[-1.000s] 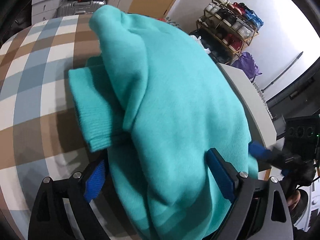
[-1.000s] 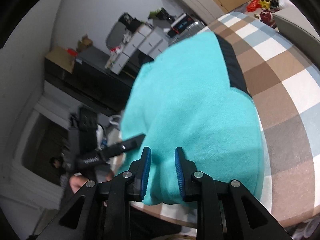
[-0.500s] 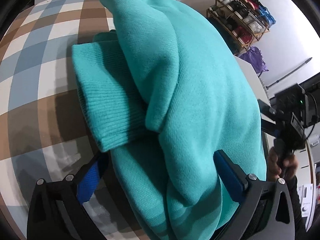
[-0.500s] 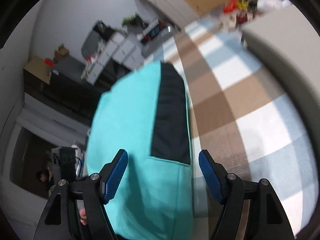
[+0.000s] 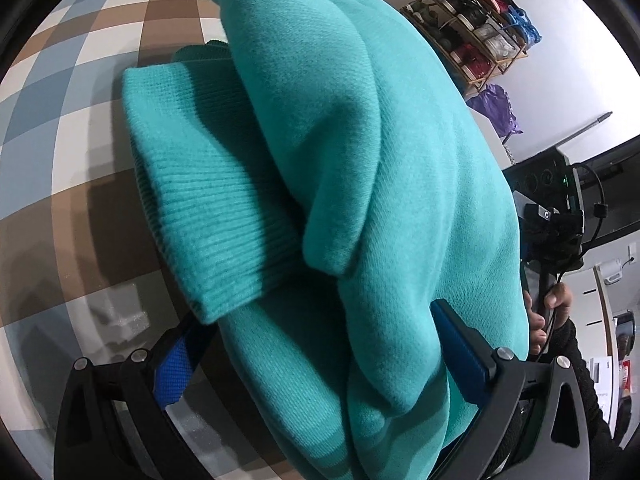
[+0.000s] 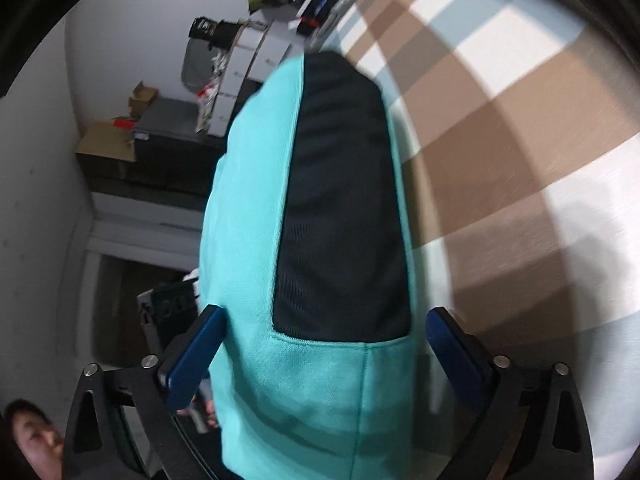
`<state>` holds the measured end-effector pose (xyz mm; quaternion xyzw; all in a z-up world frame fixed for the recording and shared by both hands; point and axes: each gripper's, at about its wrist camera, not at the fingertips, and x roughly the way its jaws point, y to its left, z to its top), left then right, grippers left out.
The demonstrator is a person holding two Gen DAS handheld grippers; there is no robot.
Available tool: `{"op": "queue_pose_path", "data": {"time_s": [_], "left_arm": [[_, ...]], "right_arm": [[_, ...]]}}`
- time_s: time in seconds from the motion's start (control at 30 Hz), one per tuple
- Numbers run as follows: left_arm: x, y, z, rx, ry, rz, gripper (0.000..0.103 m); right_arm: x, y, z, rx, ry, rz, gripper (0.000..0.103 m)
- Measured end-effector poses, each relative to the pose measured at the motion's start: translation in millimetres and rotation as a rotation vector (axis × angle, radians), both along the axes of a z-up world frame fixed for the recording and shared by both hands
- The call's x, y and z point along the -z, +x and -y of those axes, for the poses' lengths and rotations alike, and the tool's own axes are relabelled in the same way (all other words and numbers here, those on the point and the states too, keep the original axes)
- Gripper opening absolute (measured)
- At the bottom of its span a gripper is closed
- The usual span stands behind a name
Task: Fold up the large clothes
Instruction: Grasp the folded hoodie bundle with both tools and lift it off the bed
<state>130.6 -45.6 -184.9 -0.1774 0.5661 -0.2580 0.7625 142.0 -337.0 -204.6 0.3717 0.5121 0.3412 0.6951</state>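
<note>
Sweatshirt (image 5: 400,184), teal and bunched on the checked worktop (image 5: 80,100), is found lying lengthwise straight ahead between the wide-open left tongs (image 5: 320,356), and equally between the wide-open right tongs (image 6: 324,344), neither set gripping it.

Home: shoe rack (image 5: 476,24), checked bedspread (image 5: 72,92)

The bunched teal sweater (image 5: 360,200) fills the gap between both grippers' spread fingers (image 5: 460,344), while checked table (image 6: 520,160) lies open alongside.
</note>
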Motion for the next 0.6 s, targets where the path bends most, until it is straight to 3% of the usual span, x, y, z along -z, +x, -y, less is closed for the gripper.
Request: {"op": "queue_pose_path", "data": {"time_s": [0.2, 0.37, 0.4, 0.43, 0.47, 0.6], "left_arm": [[-0.2, -0.1, 0.4, 0.012, 0.002, 0.003, 0.102], [8.5, 5.5, -2.9, 0.007, -0.064, -0.063, 0.102], [9.2, 5.7, -3.1, 0.011, -0.082, -0.069, 0.1], [9.0, 5.4, -2.4, 0.023, -0.106, -0.07, 0.096], [7.5, 4.6, -1.7, 0.039, -0.138, -0.069, 0.083], [1.9, 0.3, -8.8, 0.032, -0.172, -0.051, 0.073]], "right_arm": [[-0.5, 4.2, -8.2, -0.046, -0.046, 0.013, 0.103], [-4.3, 2.5, -10.0, -0.044, -0.101, 0.042, 0.103], [-6.4, 0.4, -10.0, -0.042, -0.108, 0.041, 0.102], [-7.9, -1.2, -10.8, -0.047, -0.096, 0.038, 0.094], [-10.5, -2.9, -10.5, -0.042, -0.102, 0.04, 0.093], [-26.5, -12.2, -13.9, -0.011, -0.15, 0.068, 0.078]]}}
